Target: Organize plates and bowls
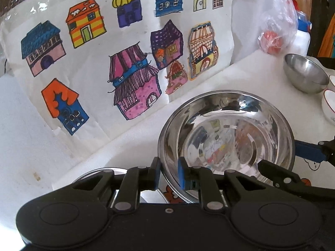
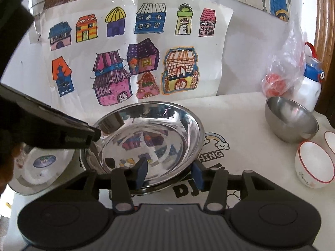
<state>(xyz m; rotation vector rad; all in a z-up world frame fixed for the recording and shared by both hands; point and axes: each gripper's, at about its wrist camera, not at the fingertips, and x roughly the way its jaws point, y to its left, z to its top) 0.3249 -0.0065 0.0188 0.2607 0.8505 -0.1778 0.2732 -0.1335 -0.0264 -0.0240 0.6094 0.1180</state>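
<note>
Gripping the near rim of the steel plate, the left gripper has narrow jaws; the right gripper straddles its other rim, jaws parted, above the counter.

White wall showing kids' house drawings, daylight falling on white tablecloth w/ cartoon print, wood trim at right

Bright, even daylight across both views. Strong mirror glare on the steel plate, with warped reflections. Fisheye bends the drawings toward dark, vignetted corners. Whites on the surface wash out; shadows soft, focus mildly grainy.
</note>
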